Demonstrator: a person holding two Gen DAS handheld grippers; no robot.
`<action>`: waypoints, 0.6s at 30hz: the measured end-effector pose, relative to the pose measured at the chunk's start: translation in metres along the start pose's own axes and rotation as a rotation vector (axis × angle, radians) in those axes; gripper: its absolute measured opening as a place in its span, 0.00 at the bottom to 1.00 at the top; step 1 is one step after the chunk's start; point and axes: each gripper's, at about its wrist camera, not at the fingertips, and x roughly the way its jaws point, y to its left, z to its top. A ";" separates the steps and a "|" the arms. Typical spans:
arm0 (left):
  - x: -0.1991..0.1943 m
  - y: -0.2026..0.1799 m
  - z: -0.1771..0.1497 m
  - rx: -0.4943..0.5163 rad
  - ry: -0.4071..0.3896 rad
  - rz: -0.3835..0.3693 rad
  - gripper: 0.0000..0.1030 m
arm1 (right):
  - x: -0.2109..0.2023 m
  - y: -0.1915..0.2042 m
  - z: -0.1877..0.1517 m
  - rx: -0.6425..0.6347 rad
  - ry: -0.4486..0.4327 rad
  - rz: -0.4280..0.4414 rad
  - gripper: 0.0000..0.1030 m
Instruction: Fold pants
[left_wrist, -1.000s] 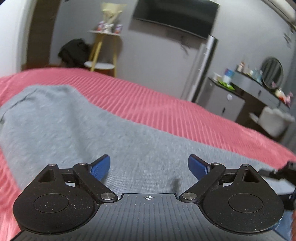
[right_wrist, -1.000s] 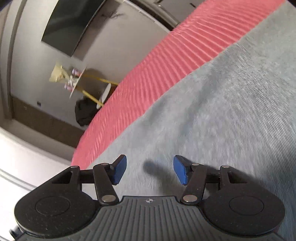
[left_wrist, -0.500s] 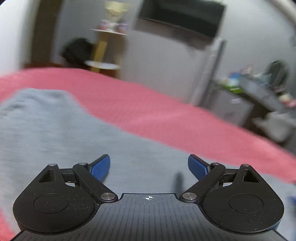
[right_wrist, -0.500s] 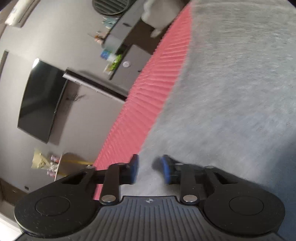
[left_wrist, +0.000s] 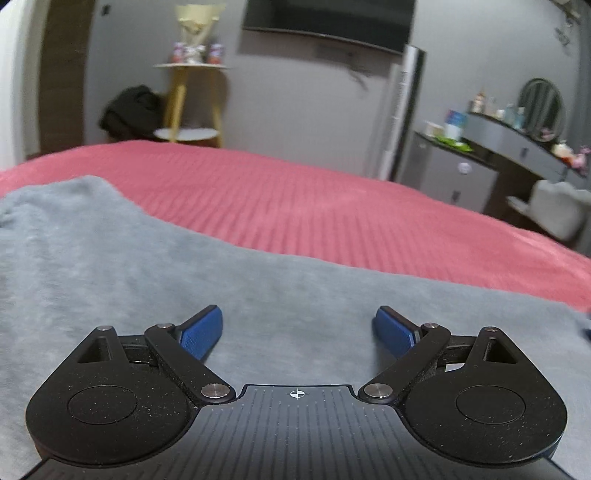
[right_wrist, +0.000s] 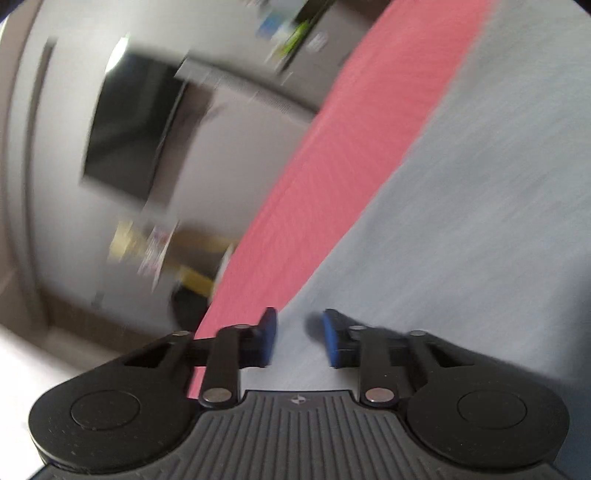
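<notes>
While the left gripper (left_wrist: 297, 326) hangs low over the grey pants (left_wrist: 110, 266) with its blue fingers (left_wrist: 201, 332) spread wide and nothing between them, the right gripper (right_wrist: 299, 338) is tilted over the same cloth, its jaws narrower yet parted and empty. Spread flat, the pants cover the near part of the pink bedspread (left_wrist: 314, 210), which runs on behind them. Farther off stand a yellow side table (left_wrist: 190, 103) at the left, a wall television (left_wrist: 328, 16) and a dresser (left_wrist: 517, 147) at the right.

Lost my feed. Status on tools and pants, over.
Left tool open wide, empty, over pants. Right tool part open, empty, at pants edge. Pants flat on bed. Nothing in the way.
</notes>
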 end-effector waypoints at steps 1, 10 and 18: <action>0.000 0.002 0.002 0.009 -0.006 0.019 0.94 | -0.013 -0.007 0.008 0.020 -0.058 -0.040 0.18; -0.050 -0.007 -0.002 -0.014 0.032 -0.348 0.93 | -0.129 -0.027 0.026 0.144 -0.368 -0.315 0.39; -0.056 -0.041 -0.038 0.130 0.132 -0.373 0.94 | -0.255 -0.102 0.015 0.270 -0.463 -0.414 0.44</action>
